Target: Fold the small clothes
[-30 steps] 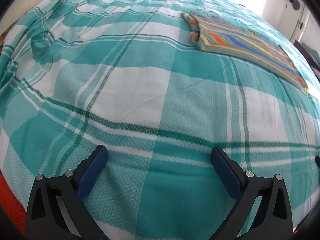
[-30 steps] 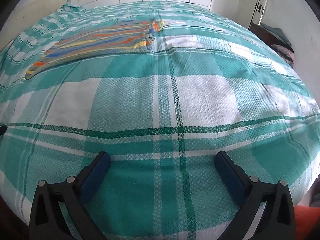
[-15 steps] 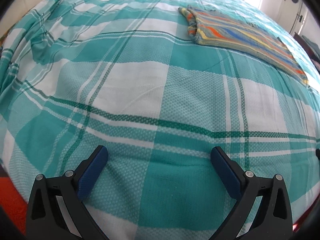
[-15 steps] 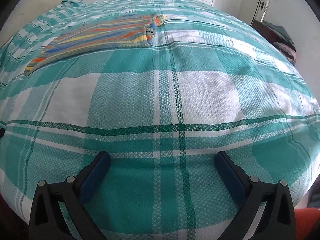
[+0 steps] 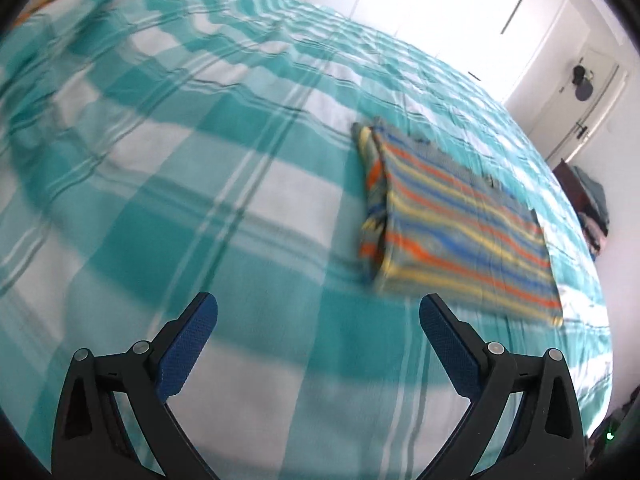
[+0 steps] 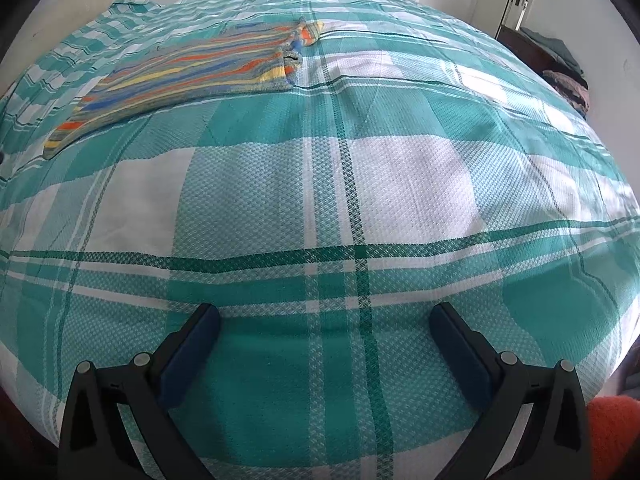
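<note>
Two tools, one garment, one bed. Left tool (image 5: 318,320): fingers spread wide, grasping nothing, poised above the bed (image 5: 160,184) and aimed toward the striped garment (image 5: 460,224), presumably lining up for a first pinch at its near edge. Right tool (image 6: 325,330): likewise released and empty, low over the plaid bedspread, well apart from the garment (image 6: 192,76). Garment: small, knitted-looking, orange, blue and yellow stripes on grey; lies flat on the far part of the bed with one side doubled over, apparently spread out so a fold can be made. Dark pile of clothes (image 6: 564,68) beside the bed, untouched. White cupboard doors (image 5: 460,12) behind. Brands, labels, writing: none legible anywhere; left view blurred.
</note>
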The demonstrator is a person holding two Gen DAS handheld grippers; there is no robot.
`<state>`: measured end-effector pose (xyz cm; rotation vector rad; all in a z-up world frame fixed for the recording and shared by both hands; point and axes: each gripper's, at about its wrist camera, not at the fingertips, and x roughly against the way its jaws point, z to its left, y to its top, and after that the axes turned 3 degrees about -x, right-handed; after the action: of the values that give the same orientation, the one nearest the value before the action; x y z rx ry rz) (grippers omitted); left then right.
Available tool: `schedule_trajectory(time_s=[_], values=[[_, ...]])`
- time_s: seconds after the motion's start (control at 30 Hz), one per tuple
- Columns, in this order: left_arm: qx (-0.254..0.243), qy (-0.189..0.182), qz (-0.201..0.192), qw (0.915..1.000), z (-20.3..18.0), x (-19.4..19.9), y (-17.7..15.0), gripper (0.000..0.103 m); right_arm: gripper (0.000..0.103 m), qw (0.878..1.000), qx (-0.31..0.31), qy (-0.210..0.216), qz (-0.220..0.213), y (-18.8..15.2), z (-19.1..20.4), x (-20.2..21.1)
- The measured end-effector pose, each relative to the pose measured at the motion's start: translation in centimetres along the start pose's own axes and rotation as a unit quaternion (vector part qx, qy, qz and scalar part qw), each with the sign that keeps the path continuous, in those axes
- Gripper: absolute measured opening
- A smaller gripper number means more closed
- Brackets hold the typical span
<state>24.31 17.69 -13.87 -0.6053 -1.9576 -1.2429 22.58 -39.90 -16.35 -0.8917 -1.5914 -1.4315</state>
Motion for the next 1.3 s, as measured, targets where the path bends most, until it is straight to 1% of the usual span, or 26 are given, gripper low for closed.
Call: schedule_trajectory(time_s=[0.07,0.13,0.2,0.23,0.27,0.3,0.33,0.37,0.4,0.5,0.57,0.6,0.63,0.67,0.7,0.73,0.83,0.9,0.97,1.0,1.03,1.07,1.1,1.17,1.23,1.3], values=[[-0.009,-0.010,0.005,0.9999,-0.7,-1.7,0.7,0.100,0.103,1.000,-0.006,0.003,0.020,0.6,-0.1,0.6],[-0.014,-0.027,0.014,0.9994,-2.0,-3.7,1.1,0.092,0.097,0.999,-0.014,0.019,0.029,1.5,-0.1,2.1],[-0.009,-0.039,0.029,0.9988,-2.7,-5.3,1.2,0.074,0.096,1.000,0.003,0.029,0.011,3.0,0.6,4.0],[-0.004,-0.044,0.039,0.9983,-3.0,-6.3,1.1,0.071,0.096,0.999,0.028,0.031,-0.005,4.6,1.7,5.3],[0.000,-0.046,0.045,0.9979,-3.1,-6.9,1.0,0.063,0.096,0.998,0.046,0.035,-0.016,6.0,2.6,6.1],[0.005,-0.044,0.048,0.9979,-3.2,-7.5,0.8,0.053,0.096,0.997,0.065,0.044,-0.028,7.8,3.7,7.0],[0.005,-0.038,0.044,0.9983,-3.2,-7.8,0.4,0.046,0.096,0.994,0.089,0.056,-0.042,10.6,5.5,7.9],[0.004,-0.038,0.041,0.9984,-3.2,-8.0,0.2,0.022,0.096,0.991,0.105,0.064,-0.049,12.7,7.0,8.3],[0.005,-0.046,0.044,0.9979,-3.1,-8.2,-0.1,0.008,0.096,0.989,0.120,0.074,-0.054,14.9,8.8,8.5],[0.029,-0.071,0.036,0.9963,-2.2,-8.2,-0.5,0.007,0.096,0.979,0.172,0.105,-0.043,21.9,16.4,6.8],[0.037,-0.078,0.033,0.9957,-2.0,-8.1,-0.7,0.007,0.096,0.970,0.207,0.123,-0.020,25.9,22.8,3.6],[0.037,-0.078,0.032,0.9958,-2.0,-8.1,-0.9,0.007,0.094,0.968,0.216,0.127,-0.011,27.4,25.7,2.0],[0.035,-0.076,0.029,0.9960,-2.1,-8.1,-1.0,0.007,0.086,0.966,0.223,0.129,-0.001,28.7,28.5,0.2],[0.033,-0.075,0.026,0.9963,-2.1,-8.0,-1.2,0.007,0.082,0.965,0.227,0.133,0.015,29.7,31.7,-1.7],[0.032,-0.075,0.024,0.9963,-2.0,-7.9,-1.3,0.007,0.075,0.963,0.231,0.137,0.032,30.4,34.9,-3.8],[0.033,-0.076,0.021,0.9963,-2.0,-7.9,-1.5,0.007,0.071,0.961,0.237,0.135,0.035,30.7,37.3,-5.0],[0.037,-0.084,0.016,0.9957,-1.6,-7.9,-2.1,0.007,0.070,0.957,0.269,0.102,0.040,30.7,43.7,-8.9],[0.043,-0.091,0.014,0.9948,-1.2,-8.1,-2.2,0.007,0.070,0.955,0.283,0.072,0.049,30.1,46.5,-11.1],[0.048,-0.096,0.013,0.9941,-1.0,-8.4,-2.1,0.007,0.065,0.957,0.281,0.037,0.053,29.7,47.6,-12.8],[0.050,-0.099,0.012,0.9938,-0.9,-8.4,-2.2,0.007,0.051,0.961,0.270,0.019,0.055,29.6,47.6,-13.6],[0.050,-0.100,0.012,0.9937,-0.8,-8.4,-2.2,0.007,0.029,0.965,0.257,0.014,0.055,29.6,47.2,-13.7],[0.049,-0.101,0.011,0.9936,-0.7,-8.3,-2.3,0.007,0.017,0.968,0.246,0.011,0.052,29.7,46.7,-13.7],[0.049,-0.101,0.011,0.9936,-0.6,-8.2,-2.4,0.007,0.011,0.971,0.234,0.012,0.045,30.0,46.2,-13.5],[0.048,-0.096,0.020,0.9940,-0.7,-7.9,-2.0,0.006,0.010,0.976,0.211,0.042,0.041,30.6,44.9,-12.7],[0.032,-0.084,0.028,0.9956,-1.5,-6.7,-1.1,0.005,0.010,0.978,0.195,0.070,0.030,31.8,43.2,-11.3],[0.003,-0.082,0.003,0.9966,-3.1,-3.9,-0.1,0.005,0.010,0.979,0.174,0.105,0.027,32.9,41.0,-10.1]])
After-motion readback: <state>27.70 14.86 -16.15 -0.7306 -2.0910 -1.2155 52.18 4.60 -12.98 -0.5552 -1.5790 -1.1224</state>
